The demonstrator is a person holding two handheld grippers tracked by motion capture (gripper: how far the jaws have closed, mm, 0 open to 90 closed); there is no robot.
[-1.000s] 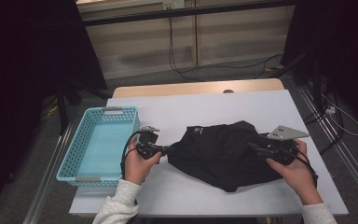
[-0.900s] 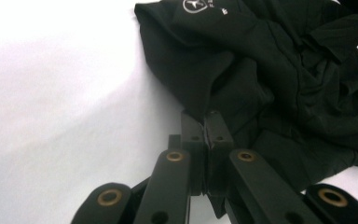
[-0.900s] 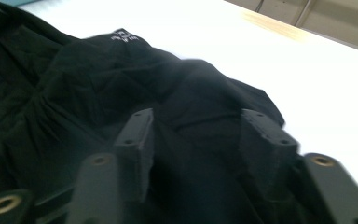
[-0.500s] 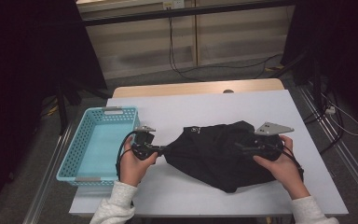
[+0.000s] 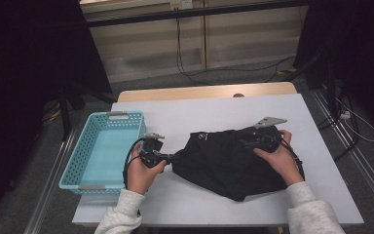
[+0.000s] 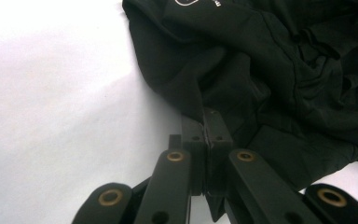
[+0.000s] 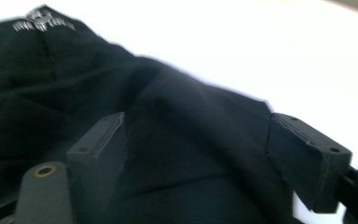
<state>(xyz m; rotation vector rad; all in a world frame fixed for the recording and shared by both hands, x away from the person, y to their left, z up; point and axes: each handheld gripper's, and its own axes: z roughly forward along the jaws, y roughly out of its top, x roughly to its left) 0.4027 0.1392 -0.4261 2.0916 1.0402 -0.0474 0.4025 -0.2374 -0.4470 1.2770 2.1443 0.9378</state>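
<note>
Right gripper had slid left onto the garment, jaws wide apart over its right part. Left gripper was clamped on the left edge. Cloth lay mid-table, long axis left-right, between both.

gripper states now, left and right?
Left gripper: closed, pinching the edge of the black garment.
Right gripper: open, jaws spread over the garment, gripping nothing.
</note>
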